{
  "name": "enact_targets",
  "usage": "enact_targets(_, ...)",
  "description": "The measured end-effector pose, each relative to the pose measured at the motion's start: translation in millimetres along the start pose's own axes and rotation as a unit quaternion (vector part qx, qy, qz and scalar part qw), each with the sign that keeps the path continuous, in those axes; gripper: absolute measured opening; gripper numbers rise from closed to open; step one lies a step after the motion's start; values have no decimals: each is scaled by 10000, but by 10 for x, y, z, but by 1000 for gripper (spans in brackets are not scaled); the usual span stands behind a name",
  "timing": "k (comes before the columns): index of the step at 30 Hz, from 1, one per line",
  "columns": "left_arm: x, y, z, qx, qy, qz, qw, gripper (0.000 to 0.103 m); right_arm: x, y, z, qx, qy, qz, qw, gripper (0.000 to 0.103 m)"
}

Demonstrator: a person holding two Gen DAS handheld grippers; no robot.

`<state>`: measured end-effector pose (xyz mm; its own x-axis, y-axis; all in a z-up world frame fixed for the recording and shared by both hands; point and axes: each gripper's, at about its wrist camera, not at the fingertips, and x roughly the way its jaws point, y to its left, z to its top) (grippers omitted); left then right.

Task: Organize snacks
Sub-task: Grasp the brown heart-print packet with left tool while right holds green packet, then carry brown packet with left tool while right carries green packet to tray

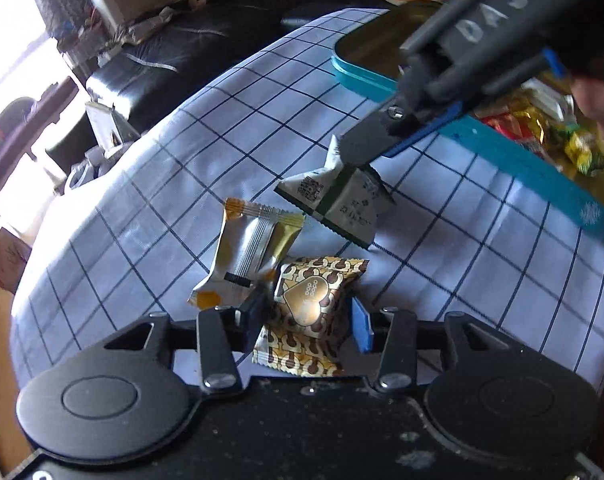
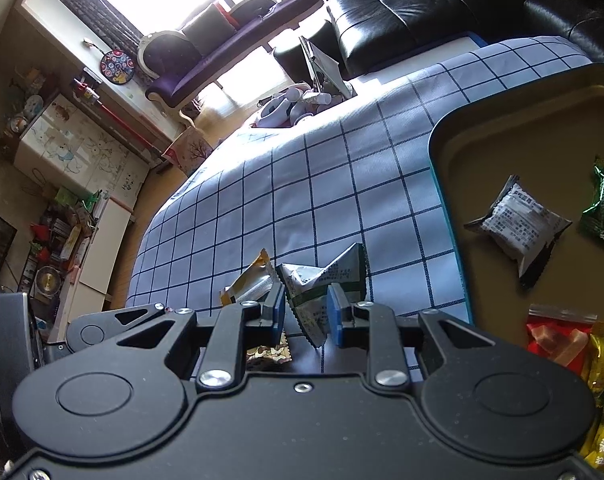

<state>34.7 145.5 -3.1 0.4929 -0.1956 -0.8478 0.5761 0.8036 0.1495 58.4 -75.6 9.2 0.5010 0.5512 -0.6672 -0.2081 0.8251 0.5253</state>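
A brown-and-gold patterned snack packet (image 1: 314, 308) lies on the checked tablecloth (image 1: 182, 184) between the fingers of my left gripper (image 1: 308, 320), which is open around it; a thin gap shows at the blue pad. An orange-and-silver packet (image 1: 254, 256) lies just beyond it. My right gripper (image 2: 306, 308) is shut on a white-and-green packet (image 2: 322, 292) and holds it tilted just above the cloth. In the left wrist view the right gripper (image 1: 354, 156) comes in from the upper right with that packet (image 1: 338, 200). A teal tin tray (image 2: 434, 148) with a gold floor sits to the right.
The tray holds a white packet (image 2: 518, 224) and a green one (image 2: 602, 204). Red and yellow-green snack bags (image 2: 562, 340) lie at the lower right. A black leather sofa (image 2: 402, 12) stands beyond the table's far edge. A hand (image 1: 598, 108) grips the right tool.
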Motion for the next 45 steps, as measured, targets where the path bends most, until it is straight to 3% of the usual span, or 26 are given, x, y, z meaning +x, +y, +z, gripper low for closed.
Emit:
enact_targets(4,53,131,13,-865,83,-127,9961,46,-9,-14,4,60,-20,-11,10000,35)
enact_targets(7,42,164,-22,-1685,71,-100,9856,45,-13,-5,2,81,-41,-30,10000,35)
enact_targets(13,-15,-54,-35,-2613,152,464,9640,33,-40,-31,0,218,-170,-84,9996,35)
enact_targets(18,-68,8,-115,-3803,149,421,9238,33,-75,-96,29,408,-357,-124,9984,35)
enact_targets(20,-96,89,-179,-4291,142,350,9025,33,-63,-134,29,506,-373,-169,9979,35)
enact_targets(21,-97,116,-199,-4402,190,359,8970,33,-51,-142,31,526,-361,-185,9978,36)
enact_targets(23,-118,180,-212,-4438,323,483,8942,33,-24,-142,27,560,-353,-204,9976,36)
enact_targets(26,-260,251,-299,-4759,272,804,8754,32,48,-128,17,593,-282,-174,9977,37)
enact_targets(29,-301,328,-359,-4844,224,904,8699,32,155,-140,1,693,-163,-177,9973,38)
enact_targets(33,-247,422,-454,-4958,245,775,8646,33,215,-148,-21,731,-228,-175,9969,45)
enact_targets(38,-218,393,-469,-4777,178,749,8751,33,252,-92,-48,630,-303,-207,9973,46)
enact_targets(45,-247,439,-543,-4927,79,570,8683,33,301,118,-123,212,-397,-384,9982,49)
